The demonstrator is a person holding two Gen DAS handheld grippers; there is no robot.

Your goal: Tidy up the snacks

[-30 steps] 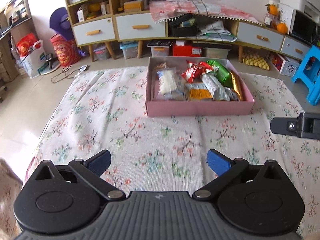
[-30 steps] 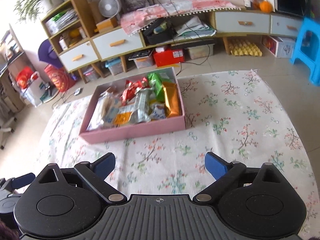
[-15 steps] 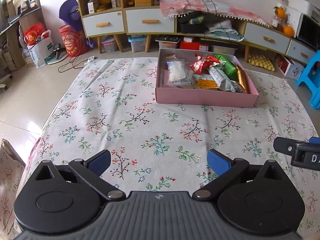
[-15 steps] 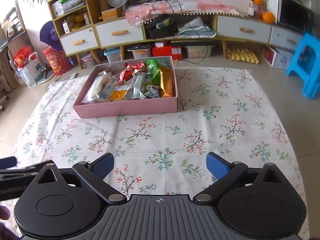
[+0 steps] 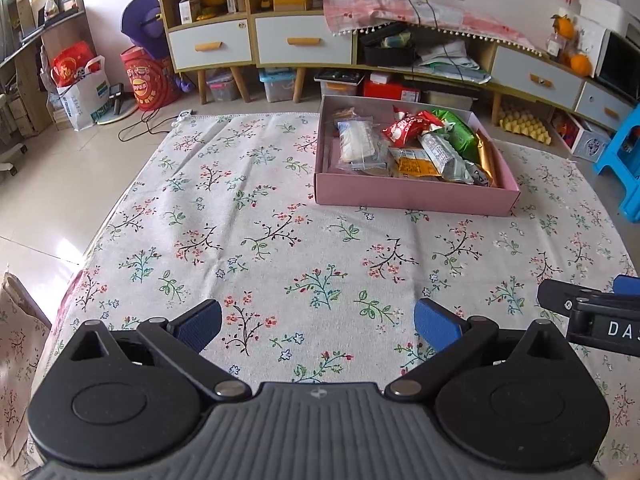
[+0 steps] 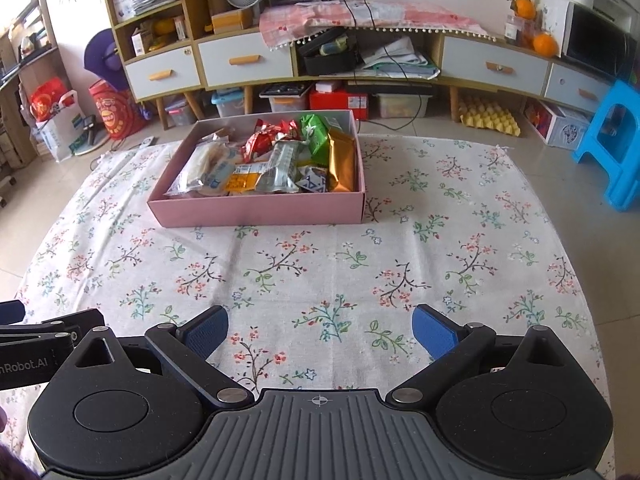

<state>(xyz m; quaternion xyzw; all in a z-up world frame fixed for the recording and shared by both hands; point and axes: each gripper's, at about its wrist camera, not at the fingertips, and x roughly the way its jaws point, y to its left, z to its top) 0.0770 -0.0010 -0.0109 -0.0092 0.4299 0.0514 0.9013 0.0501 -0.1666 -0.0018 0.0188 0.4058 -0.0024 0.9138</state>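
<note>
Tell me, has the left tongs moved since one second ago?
Yes. The left tongs has pulled back toward the near table edge, away from the pink cardboard box, which now looks farther off across the floral tablecloth.

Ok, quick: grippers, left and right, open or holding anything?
Left gripper: open, empty, over the floral tablecloth.
Right gripper: open, empty.

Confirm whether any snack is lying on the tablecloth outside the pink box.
No: in the right wrist view every snack sits inside the pink box, and the tablecloth around it holds nothing.
</note>
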